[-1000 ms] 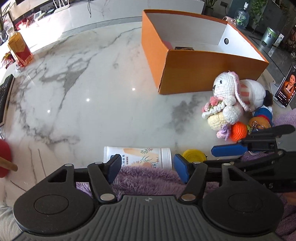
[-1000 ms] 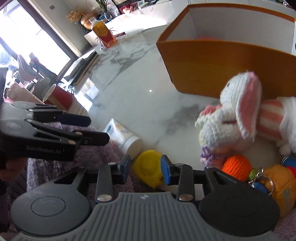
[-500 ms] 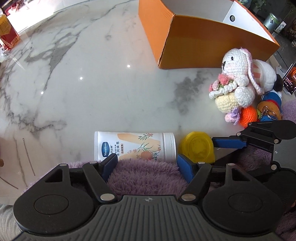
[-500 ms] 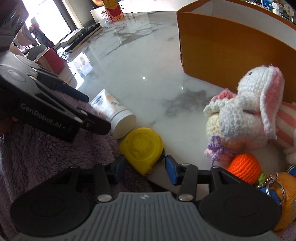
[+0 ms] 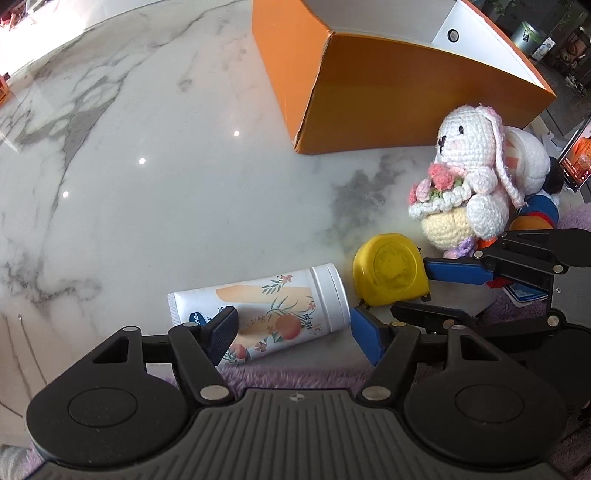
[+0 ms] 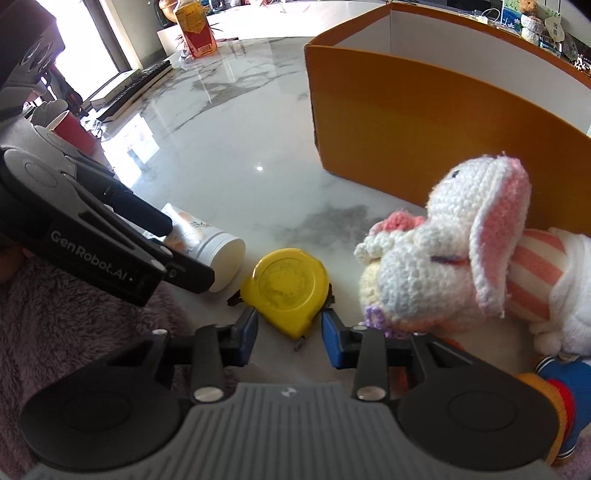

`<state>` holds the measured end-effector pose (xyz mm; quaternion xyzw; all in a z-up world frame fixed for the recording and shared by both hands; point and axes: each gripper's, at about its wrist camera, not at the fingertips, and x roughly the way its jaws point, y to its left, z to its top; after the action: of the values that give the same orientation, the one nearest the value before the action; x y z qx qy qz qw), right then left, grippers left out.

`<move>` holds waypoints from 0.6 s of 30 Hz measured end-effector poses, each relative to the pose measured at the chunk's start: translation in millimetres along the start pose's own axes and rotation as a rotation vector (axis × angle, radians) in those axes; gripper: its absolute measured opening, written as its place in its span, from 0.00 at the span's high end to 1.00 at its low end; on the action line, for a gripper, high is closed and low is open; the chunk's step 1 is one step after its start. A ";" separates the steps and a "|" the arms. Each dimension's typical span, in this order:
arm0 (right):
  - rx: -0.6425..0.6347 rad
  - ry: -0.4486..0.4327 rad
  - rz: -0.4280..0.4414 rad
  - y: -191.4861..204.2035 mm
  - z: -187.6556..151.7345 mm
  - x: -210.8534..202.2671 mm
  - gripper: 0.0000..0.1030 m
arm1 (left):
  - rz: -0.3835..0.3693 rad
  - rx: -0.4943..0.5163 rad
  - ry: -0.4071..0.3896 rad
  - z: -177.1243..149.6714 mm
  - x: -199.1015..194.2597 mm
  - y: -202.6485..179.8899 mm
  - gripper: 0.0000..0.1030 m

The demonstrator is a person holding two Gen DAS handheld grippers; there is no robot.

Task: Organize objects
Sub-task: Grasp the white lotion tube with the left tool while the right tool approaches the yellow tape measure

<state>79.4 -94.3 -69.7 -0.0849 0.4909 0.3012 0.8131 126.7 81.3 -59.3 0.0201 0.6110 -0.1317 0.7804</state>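
A white lotion tube (image 5: 273, 310) with a fruit print lies on its side on the marble table; my left gripper (image 5: 295, 334) is open with its fingers on either side of the tube. A yellow tape measure (image 5: 388, 269) lies flat just right of the tube. My right gripper (image 6: 290, 336) is open, its blue pads on either side of the tape measure's (image 6: 286, 284) near edge. The left gripper (image 6: 110, 243) shows at the left of the right wrist view, the right gripper (image 5: 480, 277) at the right of the left wrist view.
An open orange box (image 5: 388, 85) stands behind. A crocheted white rabbit (image 5: 469, 177) sits right of the tape measure, with other soft toys (image 6: 554, 273) behind it. A red cup (image 6: 74, 129), a keyboard (image 6: 140, 79) and a drink bottle (image 6: 195, 33) stand far left. Purple fuzzy sleeves (image 6: 74, 332) are near.
Both grippers moved forward and down. The tube now lies between the left fingers and the tape measure between the right fingers; before, both objects lay ahead of the fingertips.
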 end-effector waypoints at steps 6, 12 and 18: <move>-0.011 -0.038 0.002 -4.9 3.9 -10.7 0.61 | -0.013 0.026 -0.024 13.2 4.1 -5.3 0.23; -0.102 -0.087 0.041 0.1 12.8 -23.0 0.59 | -0.017 -0.028 -0.066 2.6 -16.6 14.8 0.31; -0.165 -0.081 0.073 13.7 30.0 -12.6 0.63 | -0.007 -0.174 -0.053 -5.7 -21.0 51.1 0.27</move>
<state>89.7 -75.4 -41.7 -0.1212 0.4338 0.3730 0.8112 128.5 135.5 -47.2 -0.0532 0.5994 -0.0815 0.7945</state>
